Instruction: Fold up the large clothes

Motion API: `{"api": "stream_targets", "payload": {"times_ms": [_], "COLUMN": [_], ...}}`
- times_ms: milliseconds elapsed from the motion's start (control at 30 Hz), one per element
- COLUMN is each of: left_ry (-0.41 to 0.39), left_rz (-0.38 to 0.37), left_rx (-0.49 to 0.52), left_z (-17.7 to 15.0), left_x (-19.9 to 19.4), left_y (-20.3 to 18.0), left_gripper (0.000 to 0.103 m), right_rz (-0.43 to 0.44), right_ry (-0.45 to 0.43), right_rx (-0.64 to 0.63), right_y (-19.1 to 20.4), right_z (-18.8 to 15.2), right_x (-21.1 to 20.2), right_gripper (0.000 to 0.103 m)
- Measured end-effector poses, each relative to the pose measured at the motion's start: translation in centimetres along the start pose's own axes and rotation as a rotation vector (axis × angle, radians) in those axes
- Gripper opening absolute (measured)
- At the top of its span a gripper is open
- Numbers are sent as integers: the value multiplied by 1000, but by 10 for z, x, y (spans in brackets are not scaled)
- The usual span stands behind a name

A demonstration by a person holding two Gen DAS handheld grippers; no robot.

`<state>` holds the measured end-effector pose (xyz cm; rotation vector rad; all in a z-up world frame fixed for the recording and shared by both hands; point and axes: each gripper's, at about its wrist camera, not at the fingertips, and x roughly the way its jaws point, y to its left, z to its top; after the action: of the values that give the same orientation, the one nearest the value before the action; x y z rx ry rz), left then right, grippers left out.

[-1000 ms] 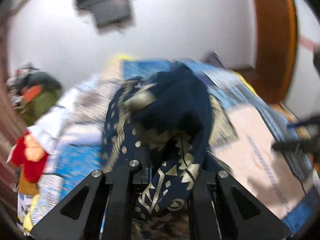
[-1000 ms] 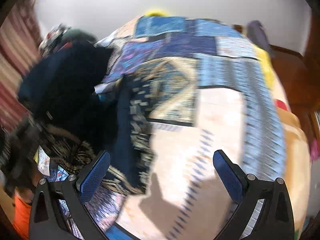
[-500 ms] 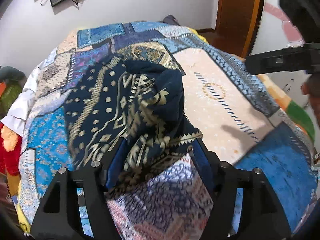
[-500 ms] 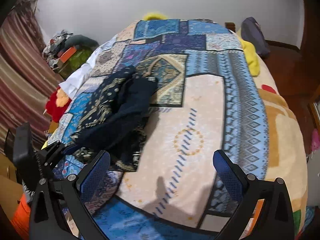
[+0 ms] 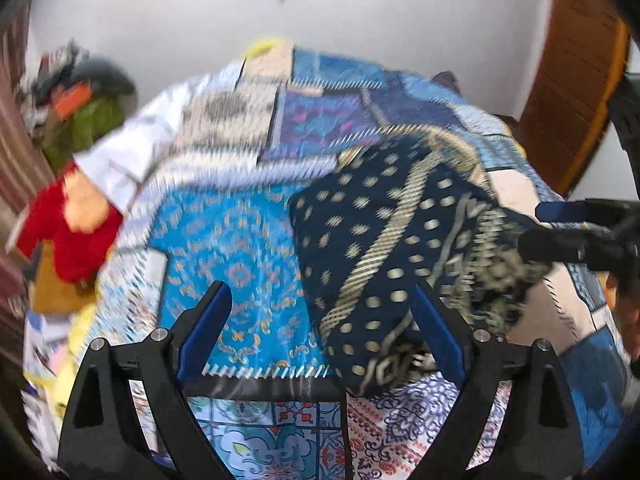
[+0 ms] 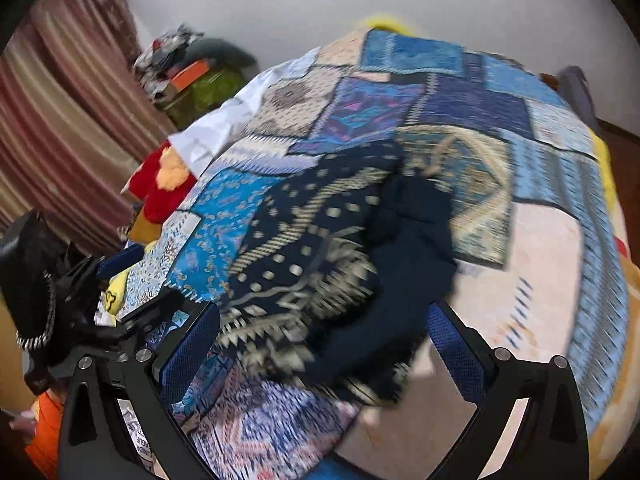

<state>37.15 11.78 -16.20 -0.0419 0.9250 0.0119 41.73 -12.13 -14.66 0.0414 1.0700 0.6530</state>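
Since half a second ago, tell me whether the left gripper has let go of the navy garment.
Yes. The left gripper was shut on the navy garment; now its jaws stand open over the patchwork bedspread, garment lying beside.

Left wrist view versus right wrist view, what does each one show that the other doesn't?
Only the left wrist view shows the brown wooden door and the right gripper reaching in from the side. Only the right wrist view shows the striped curtain and the left gripper at the bed's edge. Both show the navy patterned garment crumpled on the patchwork bedspread, the red plush toy, and open jaws holding nothing.
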Motion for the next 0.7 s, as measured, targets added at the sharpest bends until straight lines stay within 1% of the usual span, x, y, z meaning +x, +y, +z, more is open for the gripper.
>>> {"api": "stream_targets", "payload": {"times_ms": [67,133,167,200,233,300,367,400,433,500,533,567,600,633,667,700], "left_ry": [55,119,124,118,108,85,71,67,69,79,88,93,103,105,106,116], "left_rz": [-43,-61,-60,-60,-55,-42,-34,-33,-36,-42,-33,-13,45,75,83,72], "left_rx": [-17,4,19,30,39,74,94,97,95,90,93,101,133,149,149,139], "left_z": [-4,-15,-19,-25,-30,-36,-41,-44,-45,-48,-51,-53,-59,-63,-67,-69], "left_x": [19,40,47,50,51,52,48,45,43,39,36,35,34,34,31,27], "left_y": [2,-3,-5,-8,-10,-13,-16,-15,-14,-10,-7,-5,-4,-2,1,5], "left_gripper": [91,91,94,96,97,99,99,99,99,100,101,103,103,103,103,102], "right_rz": [-24,-88,-120,-163,-187,-196,-158,-132,-136,-170,-180,-181,-184,-188,-192,-191], "right_ry": [43,99,120,143,174,208,215,201,187,181,175,172,172,172,172,172], "right_rx": [-20,-47,-62,-80,-98,-95,-39,-9,0,-1,-3,4,16,26,37,49], "right_y": [4,-1,-6,-13,-23,-43,-66,-76,-82,-87,-89,-92,-94,-96,-97,-96], "right_z": [4,2,-1,-5,-12,-24,-34,-39,-42,-48,-52,-55,-59,-61,-62,-62], "right_x": [22,47,55,63,71,77,75,71,66,60,56,54,51,49,46,43], "right_gripper": [102,102,102,102,102,102,102,102,102,102,102,102,102,102,102,102]}}
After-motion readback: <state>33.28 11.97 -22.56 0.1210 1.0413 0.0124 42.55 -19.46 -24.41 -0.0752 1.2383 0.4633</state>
